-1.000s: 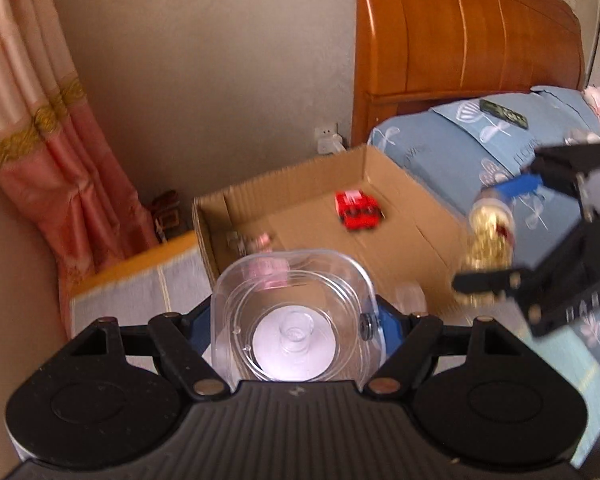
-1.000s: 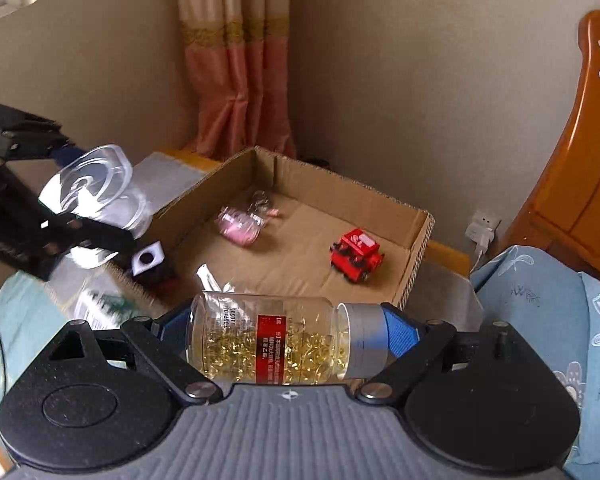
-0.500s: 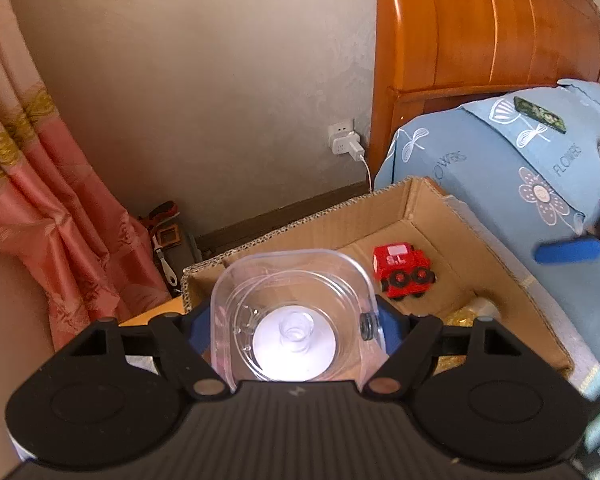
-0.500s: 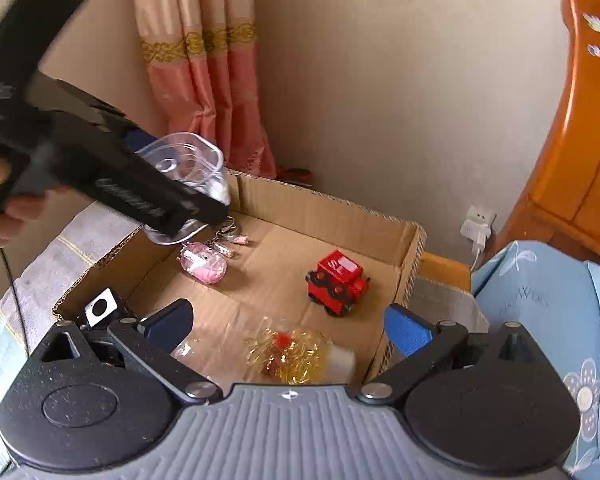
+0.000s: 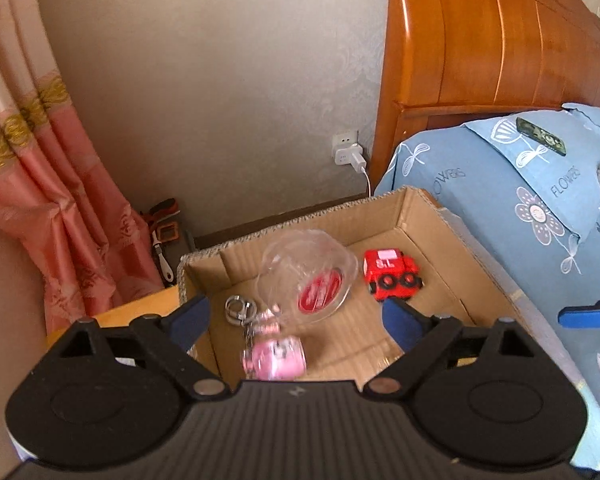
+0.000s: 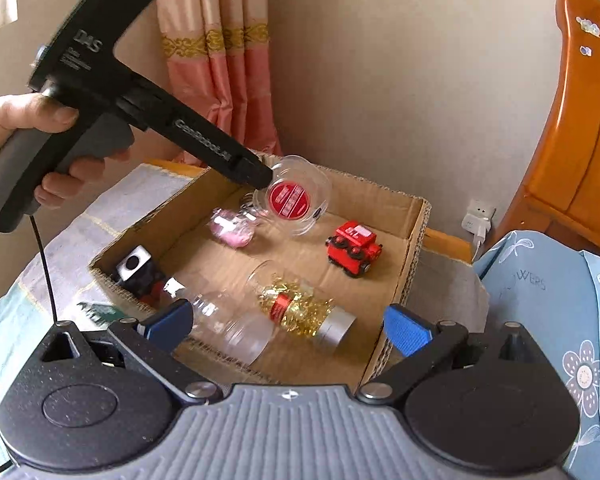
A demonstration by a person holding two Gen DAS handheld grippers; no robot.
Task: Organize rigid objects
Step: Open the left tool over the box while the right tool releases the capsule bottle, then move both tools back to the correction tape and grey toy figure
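Observation:
My left gripper (image 5: 298, 318) hangs over the cardboard box (image 5: 308, 216) and its jaws are opening. The clear tub with a red label (image 5: 312, 276) is blurred and tilted just past the blue pads (image 5: 196, 316), free of them. In the right wrist view the tub (image 6: 296, 196) sits right at the left gripper's tip (image 6: 260, 176), above the box floor. My right gripper (image 6: 286, 324) stands open and holds nothing. Beyond it the bottle of golden capsules (image 6: 300, 304) lies on its side in the box (image 6: 416, 232).
Also in the box are a red toy truck (image 6: 354, 248), a pink keyring charm (image 6: 232, 230), a clear plastic bottle (image 6: 228, 320) and a black-and-white cube (image 6: 134, 264). A hand (image 6: 20, 128) holds the left gripper. A blue bedspread (image 5: 540, 208) and wooden headboard (image 5: 480, 40) lie to the right.
The right gripper opened and dropped the capsule bottle into the box. The left gripper moved over the box, then opened and let the clear tub go.

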